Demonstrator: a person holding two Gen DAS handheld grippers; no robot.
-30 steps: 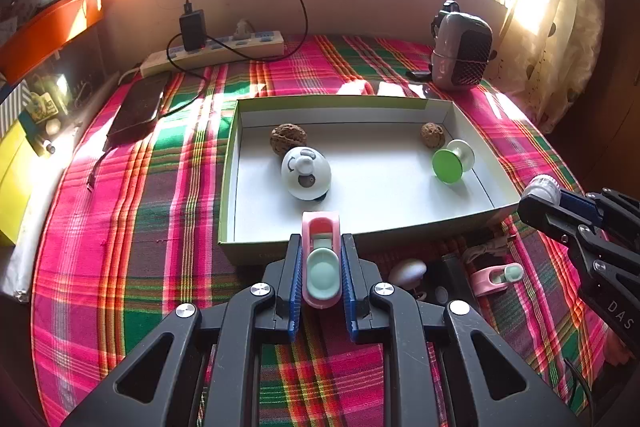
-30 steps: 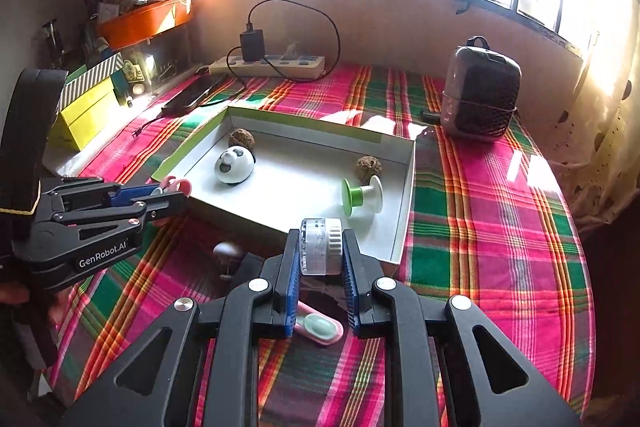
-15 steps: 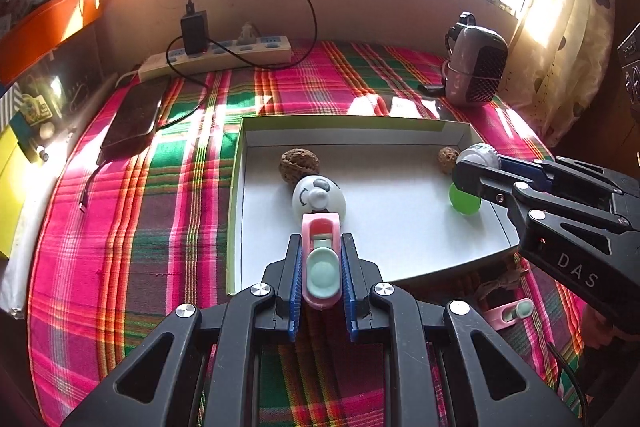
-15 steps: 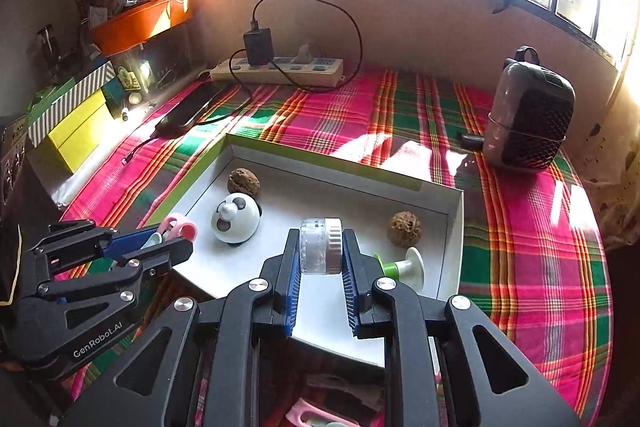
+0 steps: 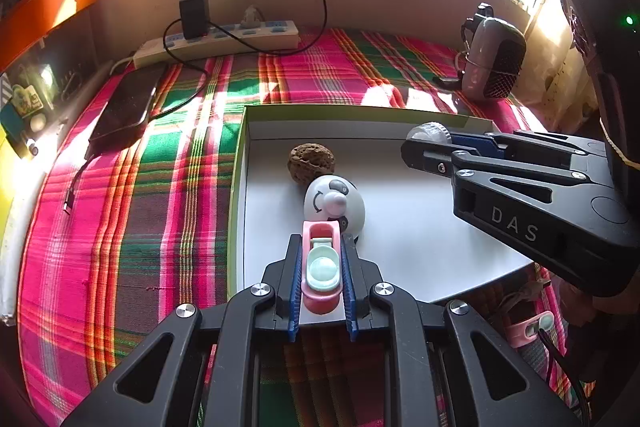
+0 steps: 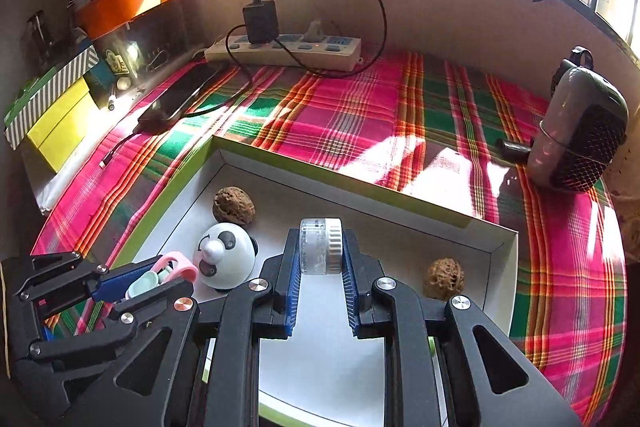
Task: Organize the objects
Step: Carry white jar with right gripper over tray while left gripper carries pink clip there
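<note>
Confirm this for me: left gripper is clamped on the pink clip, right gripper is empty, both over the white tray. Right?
Not quite. The right gripper is not empty: the right wrist view shows it clamped on a small clear jar with a white lid. The left gripper does hold the pink clip, both over the white tray.

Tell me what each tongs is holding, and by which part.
Left tongs: pink clip with mint pad, pinched across its long sides. Right tongs: small clear jar with white cap, pinched at its two flat ends.

Right gripper (image 6: 320, 267) clamps small clear jar with white lid (image 6: 321, 246) over white shallow green-edged box (image 6: 344, 183); white panda-faced dome toy (image 6: 225, 255) left, brown walnuts (image 6: 234, 206) inside.
</note>
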